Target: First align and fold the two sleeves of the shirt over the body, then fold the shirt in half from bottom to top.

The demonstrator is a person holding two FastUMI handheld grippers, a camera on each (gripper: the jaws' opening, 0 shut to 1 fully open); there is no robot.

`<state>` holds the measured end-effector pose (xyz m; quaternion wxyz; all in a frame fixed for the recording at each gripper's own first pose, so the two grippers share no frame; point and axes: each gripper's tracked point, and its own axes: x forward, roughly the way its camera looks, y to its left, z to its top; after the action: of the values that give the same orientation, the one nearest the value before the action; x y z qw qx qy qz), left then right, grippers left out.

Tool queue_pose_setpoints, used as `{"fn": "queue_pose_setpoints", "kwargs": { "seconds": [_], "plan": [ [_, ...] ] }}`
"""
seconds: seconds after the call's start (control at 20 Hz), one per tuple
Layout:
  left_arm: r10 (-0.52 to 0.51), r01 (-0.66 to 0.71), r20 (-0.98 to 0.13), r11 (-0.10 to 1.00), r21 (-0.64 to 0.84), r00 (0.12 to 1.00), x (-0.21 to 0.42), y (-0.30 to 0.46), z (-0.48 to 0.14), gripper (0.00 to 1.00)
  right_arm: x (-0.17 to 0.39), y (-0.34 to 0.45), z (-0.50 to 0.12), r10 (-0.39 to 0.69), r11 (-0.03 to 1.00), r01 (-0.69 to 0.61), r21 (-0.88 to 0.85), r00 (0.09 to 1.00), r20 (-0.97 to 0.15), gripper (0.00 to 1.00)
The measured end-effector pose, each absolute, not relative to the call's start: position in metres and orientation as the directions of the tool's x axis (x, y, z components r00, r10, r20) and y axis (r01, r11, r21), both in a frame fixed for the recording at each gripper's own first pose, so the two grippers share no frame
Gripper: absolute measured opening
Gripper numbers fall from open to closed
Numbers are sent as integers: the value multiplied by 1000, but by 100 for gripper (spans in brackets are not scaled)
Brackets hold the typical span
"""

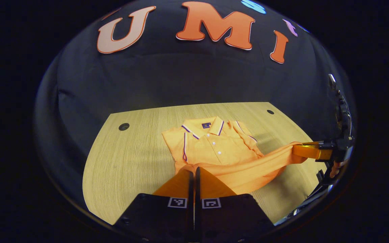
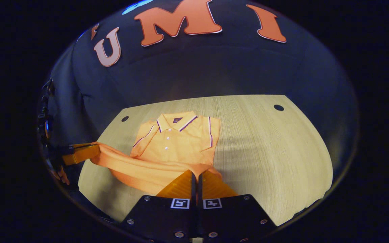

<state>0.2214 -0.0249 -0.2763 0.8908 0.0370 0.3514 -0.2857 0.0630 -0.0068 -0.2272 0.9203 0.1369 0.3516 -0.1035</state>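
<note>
Orange polo shirt [image 1: 214,148], one item, lying collar-away on a pale wood-grain table [image 1: 130,162]; both sleeves already folded in over the body, purple-and-white trim showing along collar [image 1: 203,127] and sleeve edges, three white buttons down the placket. Bottom hem lifted off the table and stretched as a taut band between the two tools. Left gripper [image 1: 193,172]: fingers pressed together with the hem's corner pinched between them. Right gripper [image 2: 195,175]: likewise closed, fingers clamped on the opposite corner of the hem (the same gripper appears at the far right of the left gripper view, fabric trailing from its tip). Two dark round holes [image 1: 124,127] sit in the table's rear corners. Upper half of shirt rests flat.
</note>
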Motion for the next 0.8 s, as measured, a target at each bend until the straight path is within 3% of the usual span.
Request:
{"fn": "queue_pose_setpoints", "kwargs": {
  "seconds": [0.8],
  "plan": [
    [-516,571,-612,811,-125,599,397,-72,-308,1,214,-61,-248,-215,937,347,38,658,-722,0]
  ]
}}
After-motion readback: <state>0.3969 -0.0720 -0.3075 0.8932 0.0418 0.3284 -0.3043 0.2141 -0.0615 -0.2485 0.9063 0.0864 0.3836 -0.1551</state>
